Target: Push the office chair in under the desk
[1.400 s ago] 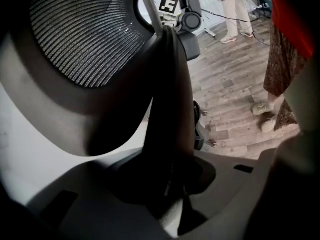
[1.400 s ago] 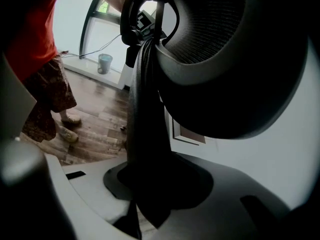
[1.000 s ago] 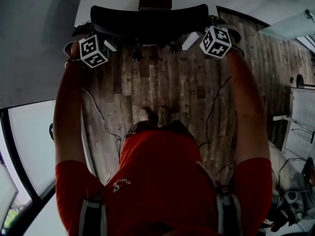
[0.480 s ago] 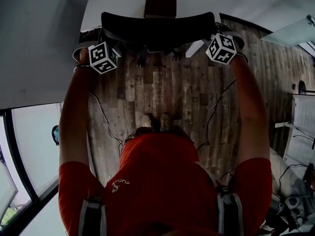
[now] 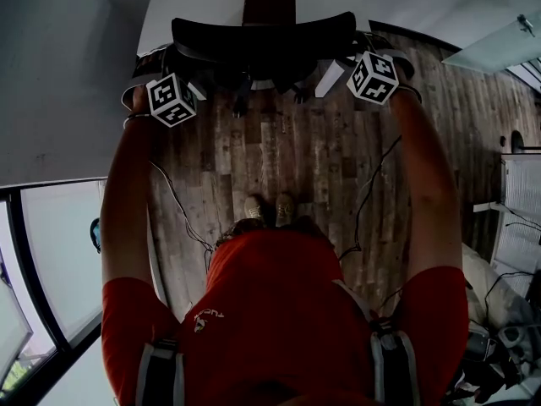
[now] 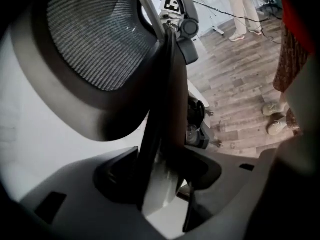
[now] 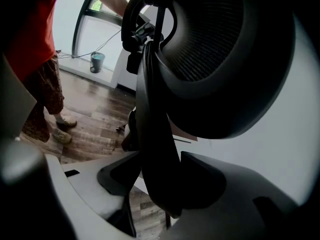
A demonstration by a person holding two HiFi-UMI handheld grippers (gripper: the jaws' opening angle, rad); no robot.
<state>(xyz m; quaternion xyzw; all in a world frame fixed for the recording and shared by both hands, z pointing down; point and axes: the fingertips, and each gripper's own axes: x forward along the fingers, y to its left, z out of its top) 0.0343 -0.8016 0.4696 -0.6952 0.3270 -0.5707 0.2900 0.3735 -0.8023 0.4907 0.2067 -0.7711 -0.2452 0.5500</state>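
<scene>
Office chair [image 5: 262, 41]: backrest up against table [image 5: 190, 2] edge, seemingly pushed in under. Left hand-held gripper [image 5: 196, 81], right hand-held gripper [image 5: 331, 76]: set at opposite backrest sides for a straight, even shove; opening now, backrest rim loose between jaws, probably letting go.

Chair back [image 6: 95, 41] inside opening claw [image 6: 161, 173]
</scene>
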